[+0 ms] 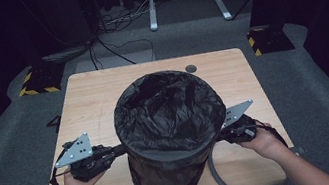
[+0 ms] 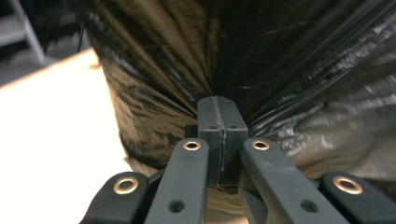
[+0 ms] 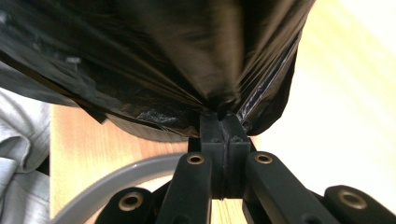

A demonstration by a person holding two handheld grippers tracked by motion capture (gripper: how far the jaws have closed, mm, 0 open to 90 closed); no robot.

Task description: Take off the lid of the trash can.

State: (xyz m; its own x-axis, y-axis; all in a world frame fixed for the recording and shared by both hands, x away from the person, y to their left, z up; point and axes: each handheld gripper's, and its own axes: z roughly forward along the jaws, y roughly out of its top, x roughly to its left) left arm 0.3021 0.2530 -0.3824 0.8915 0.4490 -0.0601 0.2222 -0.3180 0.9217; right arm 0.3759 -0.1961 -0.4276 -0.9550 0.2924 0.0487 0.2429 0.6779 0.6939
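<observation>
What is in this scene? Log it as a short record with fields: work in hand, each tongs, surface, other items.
work in hand: black bin bag drawn over a round bin
left tongs: shut, film pinched at the bag's left side
right tongs: shut, film pinched at the bag's right side
surface: wooden table, bin upright near its front edge
other items: grey ring lying on the table by the right hand

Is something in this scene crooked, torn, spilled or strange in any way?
Nothing stands out. The black bag covers the bin, which stands upright on the table. The left tongs and right tongs each pinch the plastic at a side, so it pulls into folds. No tear or spill shows.
</observation>
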